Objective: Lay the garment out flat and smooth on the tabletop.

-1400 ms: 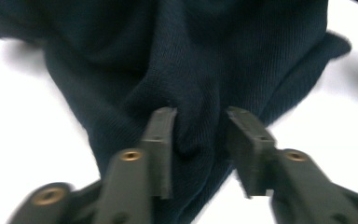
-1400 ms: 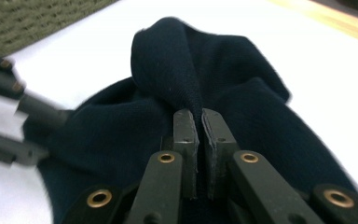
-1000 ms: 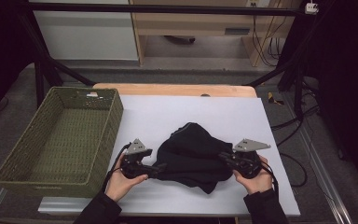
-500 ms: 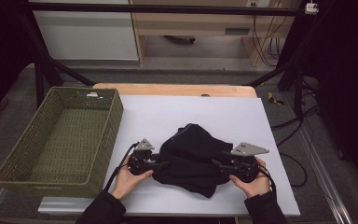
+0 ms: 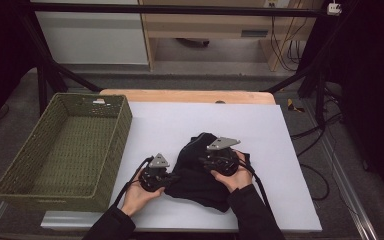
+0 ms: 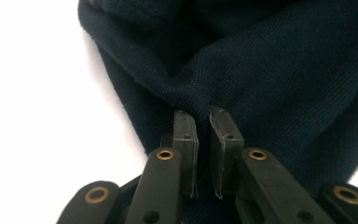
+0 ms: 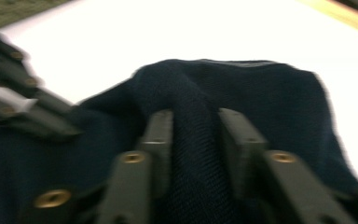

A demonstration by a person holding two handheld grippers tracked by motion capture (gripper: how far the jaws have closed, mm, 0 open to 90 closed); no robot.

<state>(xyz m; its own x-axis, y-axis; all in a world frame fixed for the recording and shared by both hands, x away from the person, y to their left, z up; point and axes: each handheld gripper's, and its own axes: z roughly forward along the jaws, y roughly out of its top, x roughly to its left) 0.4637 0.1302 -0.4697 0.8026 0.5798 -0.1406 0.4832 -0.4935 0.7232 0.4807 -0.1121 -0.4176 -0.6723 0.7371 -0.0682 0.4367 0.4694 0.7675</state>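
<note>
Your left gripper [image 6: 203, 126] jaws have just clamped the dark cloth's [image 6: 261, 70] edge; right gripper [image 7: 193, 135] jaws, closing, grasp a fold btwn them. Thin bite at left jaws' tips, could slip w/ hard pull.

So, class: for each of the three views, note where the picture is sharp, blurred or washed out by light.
High view: even light, sharp, the dark cloth almost featureless. Left gripper view: crisp, the weave clear around the left gripper, but the table is burnt out to plain white. Right gripper view: smeared by motion blur, the right gripper and cloth edges soft.
</note>
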